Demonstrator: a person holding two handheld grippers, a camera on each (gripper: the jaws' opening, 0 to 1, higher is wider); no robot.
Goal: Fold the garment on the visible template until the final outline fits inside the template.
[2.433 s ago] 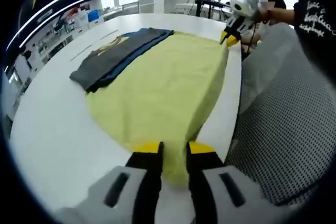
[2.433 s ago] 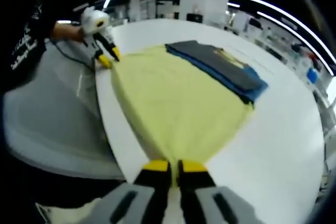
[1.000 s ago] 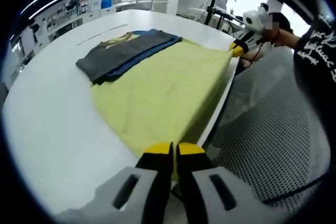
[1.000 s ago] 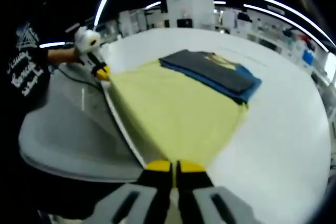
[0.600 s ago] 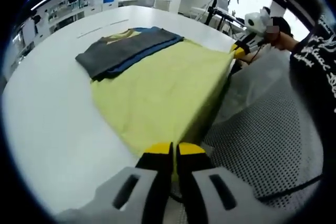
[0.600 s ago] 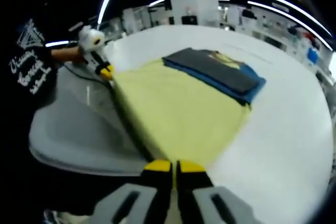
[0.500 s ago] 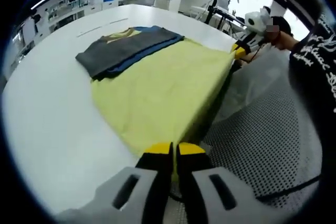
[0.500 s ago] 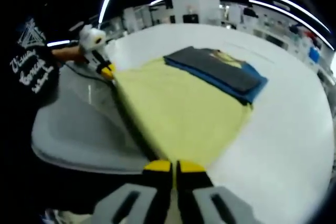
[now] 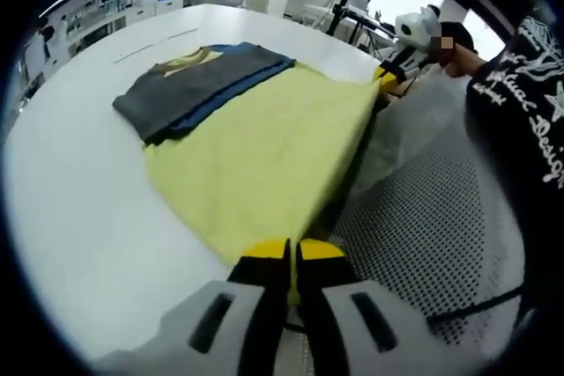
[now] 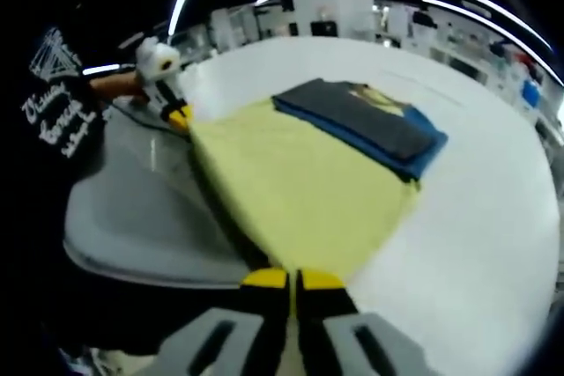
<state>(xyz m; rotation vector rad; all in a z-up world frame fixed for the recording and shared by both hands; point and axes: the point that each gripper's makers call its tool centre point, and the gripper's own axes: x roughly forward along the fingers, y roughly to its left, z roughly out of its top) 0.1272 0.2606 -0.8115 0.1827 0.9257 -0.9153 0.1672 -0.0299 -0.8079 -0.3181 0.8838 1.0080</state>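
Left gripper [image 9: 289, 254] and right gripper [image 10: 285, 281] each have their jaws clenched on one near corner of the yellow garment [image 9: 264, 147]. The near hem is stretched between them past the edge of the white table [image 9: 79, 209], above a mesh chair [image 9: 423, 244]. The far part lies flat beside a folded dark stack [image 9: 198, 85], touching it. Bare tabletop extends on the far side and beyond the stack.
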